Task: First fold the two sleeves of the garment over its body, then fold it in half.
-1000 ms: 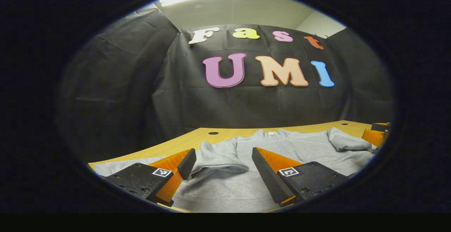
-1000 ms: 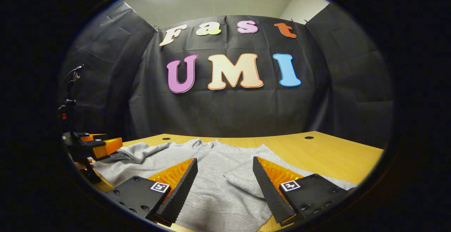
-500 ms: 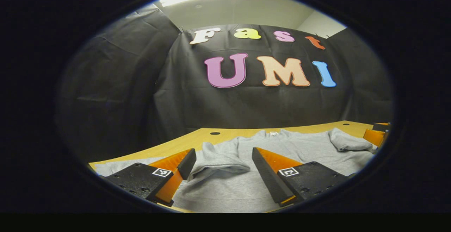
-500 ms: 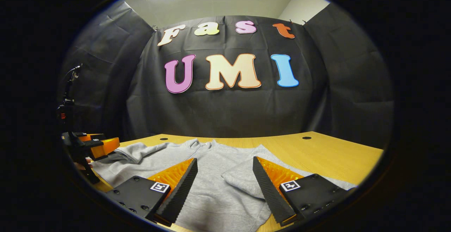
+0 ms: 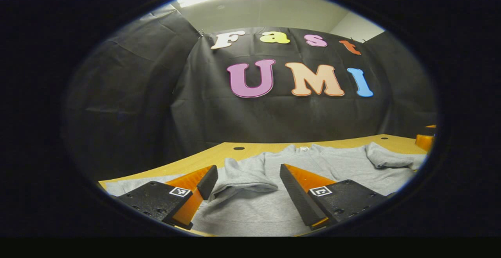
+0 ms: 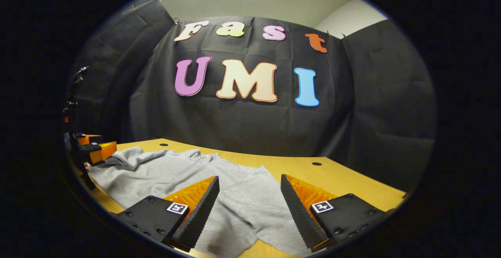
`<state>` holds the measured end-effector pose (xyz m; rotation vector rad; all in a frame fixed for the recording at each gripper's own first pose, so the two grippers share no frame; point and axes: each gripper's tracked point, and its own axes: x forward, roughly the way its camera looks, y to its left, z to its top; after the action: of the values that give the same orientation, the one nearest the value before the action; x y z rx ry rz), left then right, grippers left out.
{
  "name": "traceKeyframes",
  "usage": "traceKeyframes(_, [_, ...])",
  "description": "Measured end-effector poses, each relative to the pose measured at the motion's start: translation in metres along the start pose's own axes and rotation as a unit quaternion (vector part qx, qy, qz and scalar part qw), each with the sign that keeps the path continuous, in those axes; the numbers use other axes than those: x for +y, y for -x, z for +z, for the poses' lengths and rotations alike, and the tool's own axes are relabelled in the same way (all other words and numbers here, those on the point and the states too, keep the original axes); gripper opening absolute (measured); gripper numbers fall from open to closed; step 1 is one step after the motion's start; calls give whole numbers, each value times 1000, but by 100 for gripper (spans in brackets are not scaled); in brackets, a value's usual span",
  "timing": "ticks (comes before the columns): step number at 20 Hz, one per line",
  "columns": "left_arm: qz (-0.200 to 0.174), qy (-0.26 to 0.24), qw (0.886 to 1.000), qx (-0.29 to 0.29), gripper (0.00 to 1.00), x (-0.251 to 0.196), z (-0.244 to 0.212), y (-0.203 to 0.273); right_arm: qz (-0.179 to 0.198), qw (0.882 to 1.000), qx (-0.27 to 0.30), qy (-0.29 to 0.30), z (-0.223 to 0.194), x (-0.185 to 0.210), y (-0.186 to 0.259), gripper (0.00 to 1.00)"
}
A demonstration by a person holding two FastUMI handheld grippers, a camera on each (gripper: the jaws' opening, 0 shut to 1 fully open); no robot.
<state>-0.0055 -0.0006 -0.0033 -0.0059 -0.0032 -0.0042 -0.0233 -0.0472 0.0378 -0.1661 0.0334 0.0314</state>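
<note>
A grey sweatshirt (image 5: 332, 164) lies flat on the wooden table (image 5: 203, 160), collar toward the booth wall. One sleeve (image 5: 242, 177) is folded onto the body and rests right in front of my left gripper (image 5: 247, 172), which is open just above the cloth and holds nothing. The other sleeve (image 5: 385, 158) is folded in at the far right, near an edge of my right gripper (image 5: 426, 140). In the right gripper view the sweatshirt (image 6: 188, 168) spreads to the left, and my right gripper (image 6: 249, 181) hovers open over its near right part. The left gripper (image 6: 98, 151) sits by the far sleeve (image 6: 133, 156).
Bare tabletop (image 6: 352, 179) stretches to the right of the garment, with small round holes (image 6: 316, 163) near the back edge. The black cloth wall closes the back and sides. A dark thin stand (image 6: 74, 93) rises at the far left.
My right gripper has swung up and to the right, so the sweatshirt sits further left in its view. In the left gripper view it has slid toward the right edge. The left gripper stayed put.
</note>
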Motion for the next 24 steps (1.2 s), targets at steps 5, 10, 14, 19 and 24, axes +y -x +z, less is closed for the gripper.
traceKeyframes(5, [-5, 0, 1000, -1, 94, -2, 0, -1, -31, 998, 51, -15, 7, -68, 34, 98])
traceKeyframes(10, [-6, 0, 1000, -1, 93, -2, 0, -2, -96, 987, 130, -22, -47, -133, 60, 98])
traceKeyframes(14, [-7, 0, 1000, -1, 93, -2, -1, -1, -103, 975, 189, -49, -91, -143, 74, 98])
traceKeyframes(19, [-6, 0, 1000, -1, 94, -2, -1, -2, -104, 961, 249, -61, -138, -140, 88, 98])
traceKeyframes(24, [-6, 0, 1000, -1, 94, -2, -1, -2, -97, 955, 272, -67, -152, -135, 92, 99])
